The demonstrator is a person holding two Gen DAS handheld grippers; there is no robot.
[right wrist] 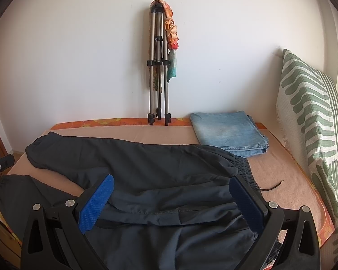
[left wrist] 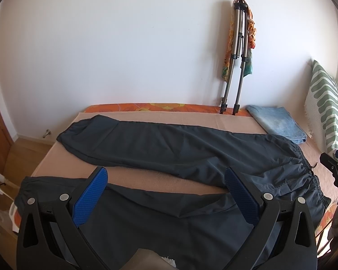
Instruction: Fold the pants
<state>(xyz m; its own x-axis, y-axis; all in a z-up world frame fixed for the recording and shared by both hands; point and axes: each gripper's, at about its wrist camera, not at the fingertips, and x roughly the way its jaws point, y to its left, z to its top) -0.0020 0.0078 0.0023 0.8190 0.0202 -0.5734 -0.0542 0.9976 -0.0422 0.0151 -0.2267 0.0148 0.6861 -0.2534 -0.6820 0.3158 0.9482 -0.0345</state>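
From the left wrist, my left tool [left wrist: 166, 193] hangs over the near leg of the pants [left wrist: 169, 148], its blue pads [left wrist: 91, 195] spread wide apart with nothing between them. The pants lie flat on the bed [left wrist: 146, 117], their long axis running left to right: cuffs point left, the elastic waist bunches at the right. The two legs splay in a narrow V, the far leg straight, the near one angled toward me, bare blanket showing between them. A corner of my right tool [left wrist: 335, 168] shows at the right edge, near the waist. Folded jeans [left wrist: 279, 123] sit at the far right corner, apart from the pants, with a tripod [left wrist: 236, 67] leaning on the wall behind and a pillow [left wrist: 326, 103] upright at the right.

From the right wrist, my right tool [right wrist: 171, 195] hovers over the seat and waist end, pads likewise spread and gripping nothing. The waistband lies under its right finger; legs stretch away leftward. My left tool [right wrist: 0, 164] peeks in at the left edge.
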